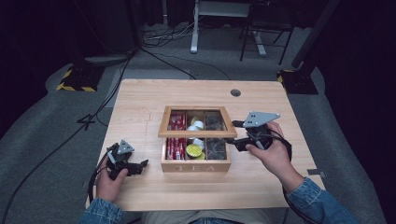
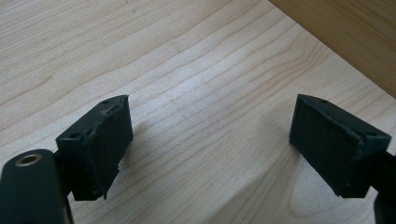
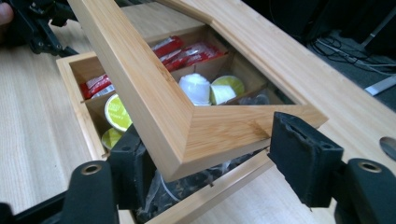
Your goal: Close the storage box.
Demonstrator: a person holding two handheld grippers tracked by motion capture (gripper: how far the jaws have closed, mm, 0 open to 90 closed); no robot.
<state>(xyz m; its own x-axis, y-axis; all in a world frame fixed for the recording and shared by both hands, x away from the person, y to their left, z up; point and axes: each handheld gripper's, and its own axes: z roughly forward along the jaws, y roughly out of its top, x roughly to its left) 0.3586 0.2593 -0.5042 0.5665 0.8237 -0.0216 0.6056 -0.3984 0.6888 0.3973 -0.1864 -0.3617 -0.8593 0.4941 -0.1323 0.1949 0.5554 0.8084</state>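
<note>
The tabletop [image 1: 140, 98] carried a wooden tea box [image 1: 196, 165] near its middle, closer to the front edge, with bare wood open on every side. The box's glazed lid [image 1: 197, 134] stood partly raised, hinged along the far side, its front rail hanging over the compartments of red sachets [image 1: 175, 148], yellow and white capsules [image 1: 194, 150] and dark packets [image 1: 216, 148].

The right gripper [image 1: 239, 143] sat at the lid's right front corner, its fingers [image 3: 303, 156] spread to either side of that corner; whether a pad touched the wood I could not tell. The step looked like working the lid, most likely letting it down or letting go of it. The next move probably called for a slow descent with the corner kept between the fingers, then a pull-out toward the right edge, where room was ample.

The left gripper [image 1: 140, 164] rested near the front left corner, just left of the box, fingers [image 2: 100, 149] spread over bare wood, pinching nothing.
</note>
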